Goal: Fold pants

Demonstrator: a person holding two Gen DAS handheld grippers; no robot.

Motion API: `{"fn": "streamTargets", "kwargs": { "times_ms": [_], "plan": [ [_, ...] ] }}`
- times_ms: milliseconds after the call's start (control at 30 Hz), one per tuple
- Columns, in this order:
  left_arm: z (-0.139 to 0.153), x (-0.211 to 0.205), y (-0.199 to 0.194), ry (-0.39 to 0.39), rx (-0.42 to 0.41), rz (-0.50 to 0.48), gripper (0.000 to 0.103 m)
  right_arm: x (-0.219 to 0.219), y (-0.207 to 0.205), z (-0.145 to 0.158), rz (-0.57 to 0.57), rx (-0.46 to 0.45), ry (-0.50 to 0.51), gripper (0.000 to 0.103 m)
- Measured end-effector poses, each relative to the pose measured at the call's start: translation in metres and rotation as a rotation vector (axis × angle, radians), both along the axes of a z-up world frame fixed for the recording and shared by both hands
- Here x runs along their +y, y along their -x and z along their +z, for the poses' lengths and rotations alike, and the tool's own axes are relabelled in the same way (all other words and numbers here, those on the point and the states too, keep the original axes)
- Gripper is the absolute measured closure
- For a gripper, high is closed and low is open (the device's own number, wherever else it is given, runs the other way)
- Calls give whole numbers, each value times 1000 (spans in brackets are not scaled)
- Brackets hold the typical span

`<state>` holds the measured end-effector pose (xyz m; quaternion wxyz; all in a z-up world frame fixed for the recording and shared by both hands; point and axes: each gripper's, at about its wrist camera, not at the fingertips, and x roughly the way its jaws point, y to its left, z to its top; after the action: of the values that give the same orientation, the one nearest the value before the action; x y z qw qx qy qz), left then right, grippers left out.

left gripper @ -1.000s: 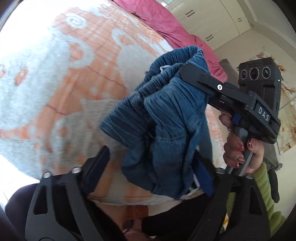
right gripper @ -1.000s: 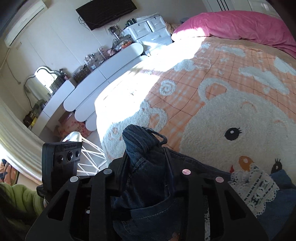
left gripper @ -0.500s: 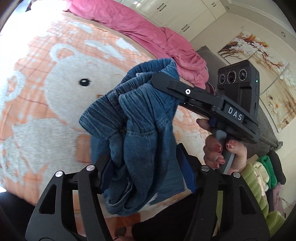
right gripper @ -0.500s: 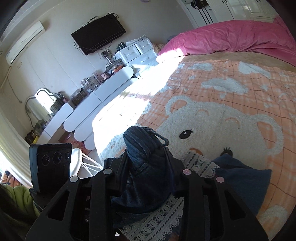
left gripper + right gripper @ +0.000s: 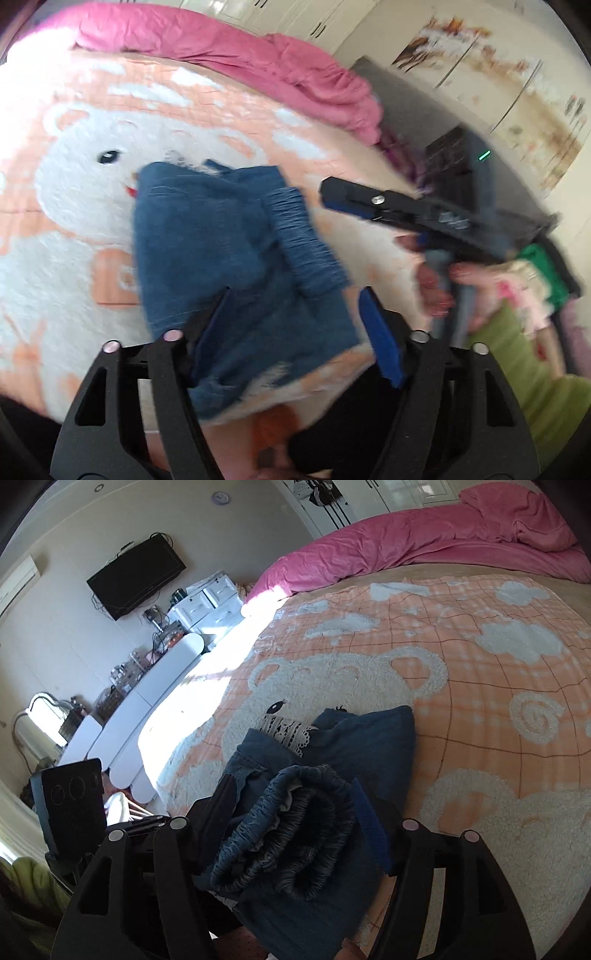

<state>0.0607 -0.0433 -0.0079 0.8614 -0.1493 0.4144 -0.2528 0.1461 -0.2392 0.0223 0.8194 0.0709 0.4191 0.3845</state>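
Two open hand-held grippers (image 5: 291, 325) (image 5: 295, 812) around folded pants (image 5: 236, 258).

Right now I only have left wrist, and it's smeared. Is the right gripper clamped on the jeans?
Observer: No. In the right wrist view the right gripper is open; the gathered waistband of the jeans sits loose between its fingers.
Operator: Far end of the fold tidy?
Observer: Not quite. A white lace trim pokes out between the denim layers there.
Operator: What's past the bed edge on that side?
Observer: White cabinets along the wall, with a TV mounted above.
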Motion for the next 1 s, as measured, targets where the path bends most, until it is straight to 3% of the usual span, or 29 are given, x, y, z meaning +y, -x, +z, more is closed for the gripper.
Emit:
{"fn": "streamTargets", "kwargs": {
  "times_ms": [100, 167, 333, 500, 633, 767, 800, 1000],
  "plan": [
    [-18, -11, -2, -81, 76, -3, 55, 19, 2, -17, -12, 19, 180, 40],
    [-19, -11, -1, -110, 61, -8, 60, 27, 11, -32, -9, 6, 271, 39],
    [-21, -4, 5, -121, 56, -27, 61, 19, 20, -36, -28, 13, 235, 39],
    [-11, 14, 26, -101, 8, -34, 61, 12, 22, 9, -17, -24, 111, 33],
    [-2, 17, 42, -100, -33, -44, 66, 32, 2, 27, 1, -49, 142, 33],
    [-12, -2, 43, -162, -33, -110, 85, 67, -24, 19, 53, -7, 191, 38],
    [-16, -4, 43, -171, -13, -120, 85, 76, -30, 14, 72, -2, 222, 44],
    [-29, -8, 48, -184, 42, -155, 85, 112, -40, -16, 166, 33, 344, 54]
  ]
}}
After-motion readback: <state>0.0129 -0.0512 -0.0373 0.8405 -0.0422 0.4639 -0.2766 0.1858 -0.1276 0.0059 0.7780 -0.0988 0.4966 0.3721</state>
